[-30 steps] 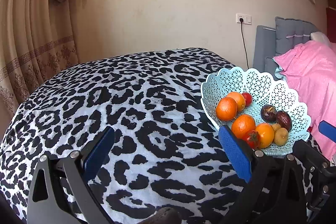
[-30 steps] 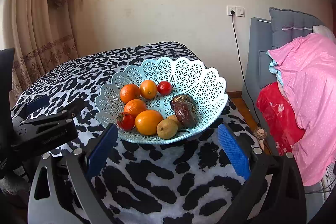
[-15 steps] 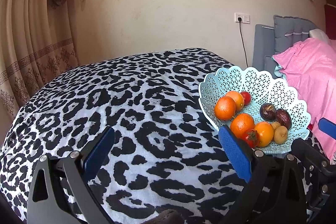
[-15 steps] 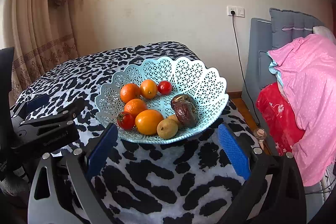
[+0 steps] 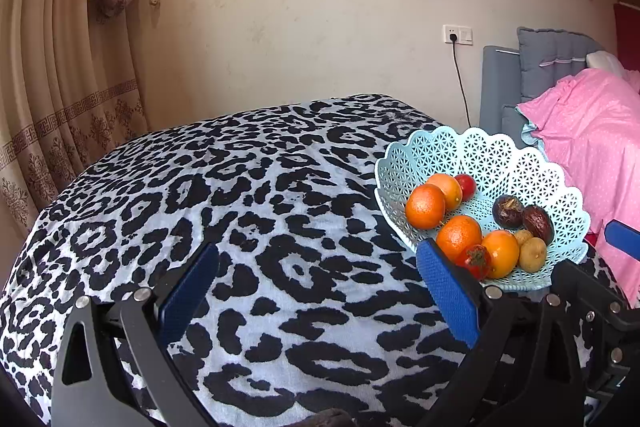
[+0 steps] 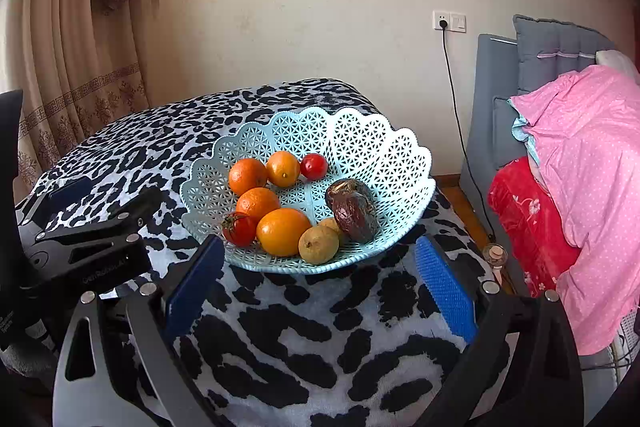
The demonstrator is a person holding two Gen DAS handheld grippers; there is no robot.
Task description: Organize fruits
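I am holding both grippers, left (image 5: 316, 291) and right (image 6: 320, 283), open and empty; fruit all lying in basket (image 6: 360, 135), seemingly done.

The counter (image 6: 304, 339) is covered by a black-and-white leopard-print cloth (image 5: 248, 211). A pale blue lattice basket (image 6: 372, 143) is set directly on the cloth near the counter's right edge, and fruit is held in it. The remaining cloth is seen bare.
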